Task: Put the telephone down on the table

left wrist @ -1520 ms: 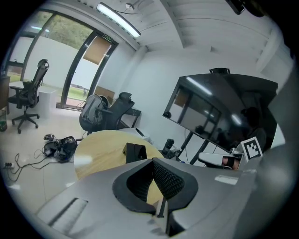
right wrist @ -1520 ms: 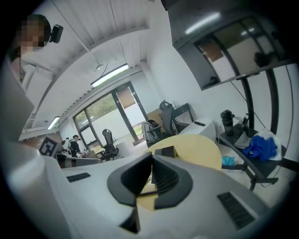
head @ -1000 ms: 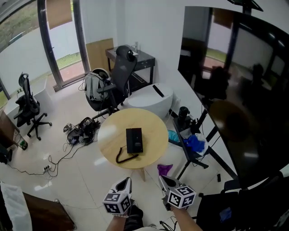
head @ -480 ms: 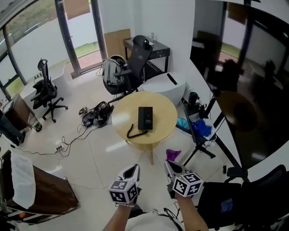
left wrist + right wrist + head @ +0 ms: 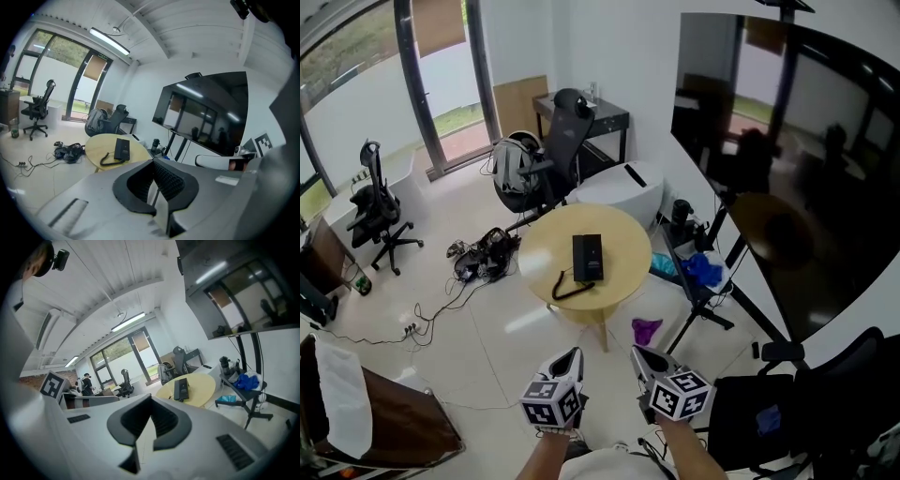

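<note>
1. The left gripper [image 5: 569, 362] and right gripper [image 5: 643, 360] hang side by side at the bottom of the head view, each with its jaws pressed together on nothing.
2. Well beyond them, a round wooden table [image 5: 623, 251] stands on the pale floor.
3. The black telephone [image 5: 587, 257] lies flat on the table top, with its cord [image 5: 567, 289] curling toward the near edge.
4. Behind the table stands a dark office chair [image 5: 570, 127].

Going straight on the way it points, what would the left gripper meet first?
Probably the round table, near its front edge; only bare floor lies between it and the left gripper. Depth is unclear, so it might reach the floor first.
</note>
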Tool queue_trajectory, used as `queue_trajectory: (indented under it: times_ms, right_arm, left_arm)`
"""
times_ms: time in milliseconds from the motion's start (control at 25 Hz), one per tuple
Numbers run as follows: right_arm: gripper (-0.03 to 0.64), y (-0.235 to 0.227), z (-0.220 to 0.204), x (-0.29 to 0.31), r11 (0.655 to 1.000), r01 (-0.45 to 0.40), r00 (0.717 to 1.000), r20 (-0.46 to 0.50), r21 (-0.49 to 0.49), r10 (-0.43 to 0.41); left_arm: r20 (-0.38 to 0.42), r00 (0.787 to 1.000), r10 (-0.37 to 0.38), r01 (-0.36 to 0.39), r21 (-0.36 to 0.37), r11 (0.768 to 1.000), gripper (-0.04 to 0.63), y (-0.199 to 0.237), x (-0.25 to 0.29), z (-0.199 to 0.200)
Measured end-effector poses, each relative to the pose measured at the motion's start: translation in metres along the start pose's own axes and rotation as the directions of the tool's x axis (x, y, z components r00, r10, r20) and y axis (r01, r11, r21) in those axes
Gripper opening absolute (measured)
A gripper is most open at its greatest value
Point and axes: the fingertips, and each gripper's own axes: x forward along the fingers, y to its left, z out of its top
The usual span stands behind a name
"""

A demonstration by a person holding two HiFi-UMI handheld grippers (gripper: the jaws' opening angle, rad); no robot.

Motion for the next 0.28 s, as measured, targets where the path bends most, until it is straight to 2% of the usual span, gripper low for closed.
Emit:
queue_trajectory:
  times_ms: [280]
  right_arm:
    - [0.011,0.0082,-0.0074,0.0091,1.000,0.024,1.000,-0.010,-0.012,-0.024]
  left_arm:
    - [0.006,0.999,-0.037,0.037,0.000,0.999,-0.015,0.0093,0.0013,0.0012]
